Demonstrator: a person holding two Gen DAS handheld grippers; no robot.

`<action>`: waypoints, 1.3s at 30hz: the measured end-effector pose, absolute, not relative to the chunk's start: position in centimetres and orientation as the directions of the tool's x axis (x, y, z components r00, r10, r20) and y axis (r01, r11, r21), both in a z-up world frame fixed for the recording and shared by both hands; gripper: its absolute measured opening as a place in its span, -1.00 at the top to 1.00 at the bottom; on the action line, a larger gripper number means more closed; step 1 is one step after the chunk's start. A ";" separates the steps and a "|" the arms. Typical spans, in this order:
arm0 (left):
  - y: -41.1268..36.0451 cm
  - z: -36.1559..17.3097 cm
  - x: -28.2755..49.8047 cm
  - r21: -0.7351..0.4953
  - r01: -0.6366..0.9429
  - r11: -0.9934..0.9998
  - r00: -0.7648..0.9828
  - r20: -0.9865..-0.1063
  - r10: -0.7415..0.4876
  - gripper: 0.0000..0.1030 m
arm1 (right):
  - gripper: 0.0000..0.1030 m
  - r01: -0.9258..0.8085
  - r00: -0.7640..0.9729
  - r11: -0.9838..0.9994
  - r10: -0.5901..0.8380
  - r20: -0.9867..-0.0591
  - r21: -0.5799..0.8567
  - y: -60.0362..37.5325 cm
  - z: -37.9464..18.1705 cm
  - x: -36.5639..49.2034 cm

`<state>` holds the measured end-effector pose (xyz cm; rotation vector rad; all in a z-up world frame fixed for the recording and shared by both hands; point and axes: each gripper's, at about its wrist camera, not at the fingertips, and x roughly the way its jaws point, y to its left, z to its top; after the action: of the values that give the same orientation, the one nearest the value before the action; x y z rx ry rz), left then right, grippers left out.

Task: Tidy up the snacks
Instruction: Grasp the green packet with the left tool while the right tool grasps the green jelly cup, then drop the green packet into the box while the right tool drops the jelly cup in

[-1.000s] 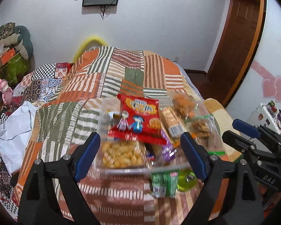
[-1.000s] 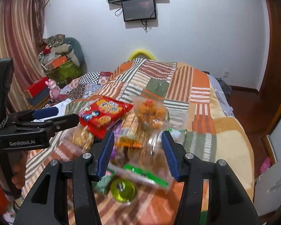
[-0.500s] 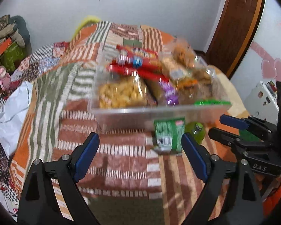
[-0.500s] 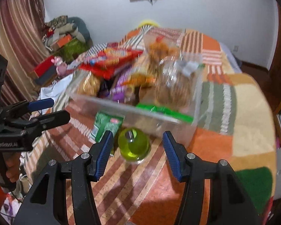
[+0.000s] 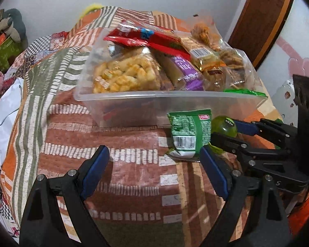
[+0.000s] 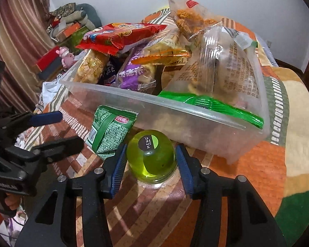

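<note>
Left wrist view: left gripper point(image 5: 154, 170) fingers spread over bare patchwork bedspread point(image 5: 134, 177), empty, likely staged for the green snack packet point(image 5: 188, 133) right of centre.

Right wrist view: right gripper point(image 6: 151, 168) fingers closing around the green jelly cup point(image 6: 151, 156), lower centre, before the clear bin point(image 6: 195, 123); contact unclear; only here is the cup's label readable.

Patchwork-quilted bed point(image 5: 134, 168) bearing clear snack bin point(image 5: 175, 107), green packet point(image 5: 187, 135), green jelly cup point(image 6: 151, 156).

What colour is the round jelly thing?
Clear yellow-green jelly cup, with a dark label; best in the right wrist view.
</note>
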<state>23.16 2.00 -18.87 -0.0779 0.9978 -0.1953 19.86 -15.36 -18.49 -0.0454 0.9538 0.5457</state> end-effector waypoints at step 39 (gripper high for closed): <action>-1.9 -14.7 21.8 -0.160 0.222 0.962 0.595 -0.759 -0.264 0.08 | 0.16 -0.438 0.582 0.870 0.467 -0.665 0.227 -19.7 -13.4 17.8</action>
<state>21.75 -1.93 -14.74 -0.0502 0.8902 -0.2823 17.78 -19.70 -13.38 0.0402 0.7886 0.5283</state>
